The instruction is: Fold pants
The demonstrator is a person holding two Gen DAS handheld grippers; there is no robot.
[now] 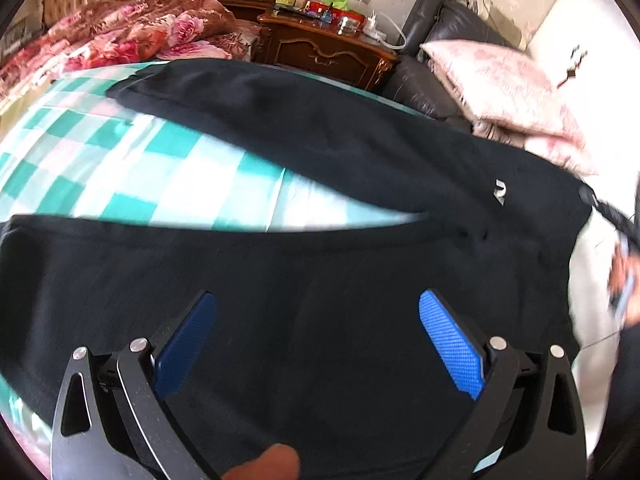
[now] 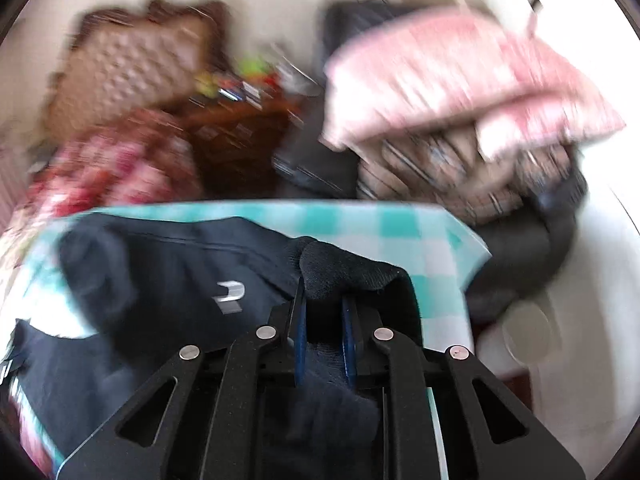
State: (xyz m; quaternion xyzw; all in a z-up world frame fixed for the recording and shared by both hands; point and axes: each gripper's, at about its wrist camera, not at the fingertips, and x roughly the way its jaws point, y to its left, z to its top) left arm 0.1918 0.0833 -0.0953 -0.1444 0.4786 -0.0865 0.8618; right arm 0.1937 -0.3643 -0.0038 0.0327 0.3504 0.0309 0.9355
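Left hand-held gripper [image 1: 318,344], jaws wide, above black pants [image 1: 320,184] on checked bedsheet [image 1: 120,168]

Both wrist views look down closely, sharing pants [image 1: 320,184], seemingly.

Green-checked bed sheet [image 1: 132,168] under spread black pants [image 1: 320,152], floral blanket [image 1: 120,36] beyond.

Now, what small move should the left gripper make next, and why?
Probably lower the open left gripper onto the black fabric pants beneath it and close. The right gripper already pinches the ribbed waistband, while both legs lie spread apart on the green checked sheet.
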